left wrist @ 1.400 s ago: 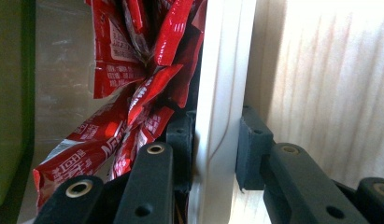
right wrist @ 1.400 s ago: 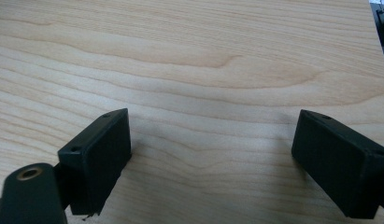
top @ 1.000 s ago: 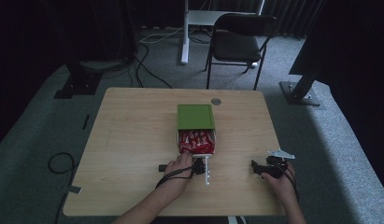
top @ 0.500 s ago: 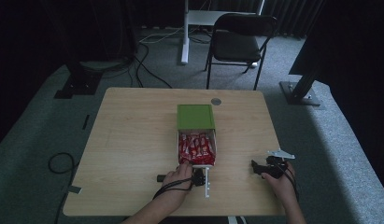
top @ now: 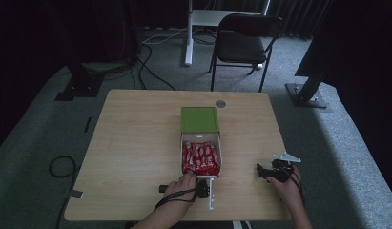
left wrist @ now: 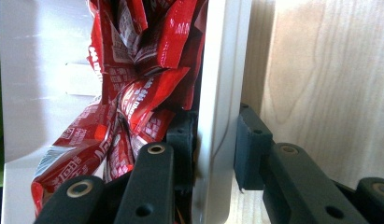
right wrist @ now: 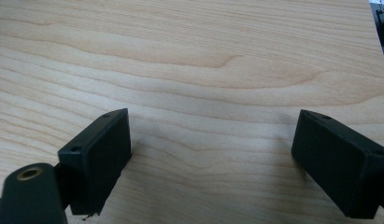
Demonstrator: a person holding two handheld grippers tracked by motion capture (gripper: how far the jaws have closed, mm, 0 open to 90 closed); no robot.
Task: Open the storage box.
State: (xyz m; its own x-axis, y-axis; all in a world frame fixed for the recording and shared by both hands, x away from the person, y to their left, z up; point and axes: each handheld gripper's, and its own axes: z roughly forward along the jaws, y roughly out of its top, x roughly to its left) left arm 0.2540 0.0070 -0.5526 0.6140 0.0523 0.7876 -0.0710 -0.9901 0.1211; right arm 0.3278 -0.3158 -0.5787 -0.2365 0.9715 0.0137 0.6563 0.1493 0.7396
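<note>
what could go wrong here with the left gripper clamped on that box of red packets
The left gripper pinches only the thin white wall of the box, one jaw inside against the red packets. A pull might bend or tear that wall, or tip the box and spill packets onto the table. The inner jaw may also crush or snag a packet. The right gripper rests open apart from the box, so nothing steadies it.

Both forearms come in from the near edge in the high view. The left hand (top: 181, 185) grips the left claw (top: 201, 180) low and level, its jaws closed on a thin upright wall (one jaw on each face, as the left claw view shows). The right hand (top: 285, 187) holds the right claw (top: 261, 171) well off to the side, pointing toward the left one, its jaws spread wide with nothing between them.
</note>
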